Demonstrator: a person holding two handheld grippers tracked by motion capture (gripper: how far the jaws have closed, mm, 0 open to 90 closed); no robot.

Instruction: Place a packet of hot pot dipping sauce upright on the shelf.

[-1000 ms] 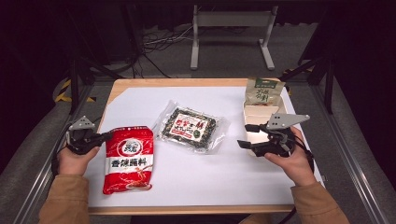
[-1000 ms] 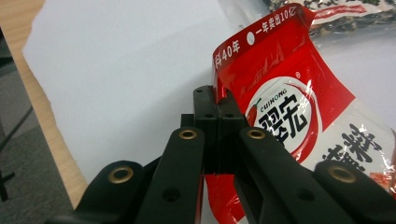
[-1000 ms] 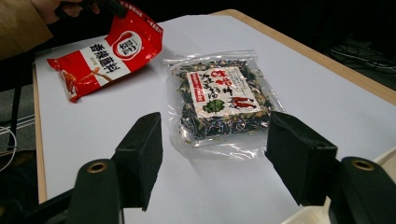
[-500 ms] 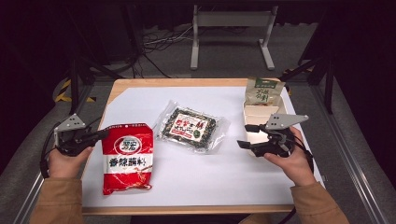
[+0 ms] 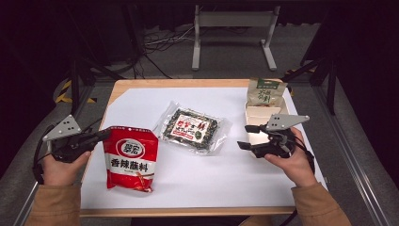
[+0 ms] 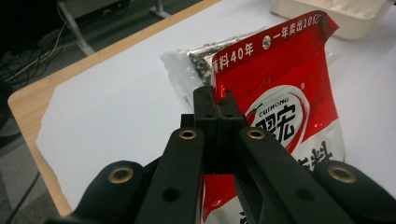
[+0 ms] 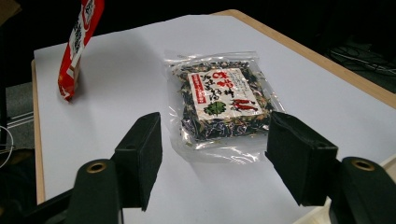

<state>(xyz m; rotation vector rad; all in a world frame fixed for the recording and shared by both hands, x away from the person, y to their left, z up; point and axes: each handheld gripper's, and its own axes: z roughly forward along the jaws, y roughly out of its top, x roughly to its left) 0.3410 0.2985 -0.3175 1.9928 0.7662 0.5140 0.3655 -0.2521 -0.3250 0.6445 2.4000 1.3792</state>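
Dark floor, cables and a grey metal frame at twelve o'clock ring the wooden table (image 5: 188, 84), whose top is covered by a big white sheet (image 5: 197, 174).

Largest of what lies on it is the red pouch (image 5: 129, 160), at about eight o'clock on the sheet. Your left gripper (image 5: 96, 137) has its jaws pressed together on the pouch's upper left corner, and in the right gripper view the pouch hangs tilted with its lower end at the sheet. Judge it as soft and floppy: glossy film that may slip, contents that sag to the bottom, and moderately light. You are pinching the flat sealed edge, which looks like the best hold, since the belly would bulge and slide out.

Next in size is the clear packet of dried greens (image 5: 194, 129), lying flat at the sheet's centre: crinkly, light, and likely brittle inside, so take it by a sealed margin. Your right gripper (image 5: 248, 137) hovers at three o'clock with jaws spread wide and nothing between them, pointing toward that packet.

At one o'clock stand a white tray (image 5: 261, 114) and, touching its far end, a small green-topped bag (image 5: 265, 92).

Count: one red pouch, one clear packet, one tray, one small bag, two grippers.
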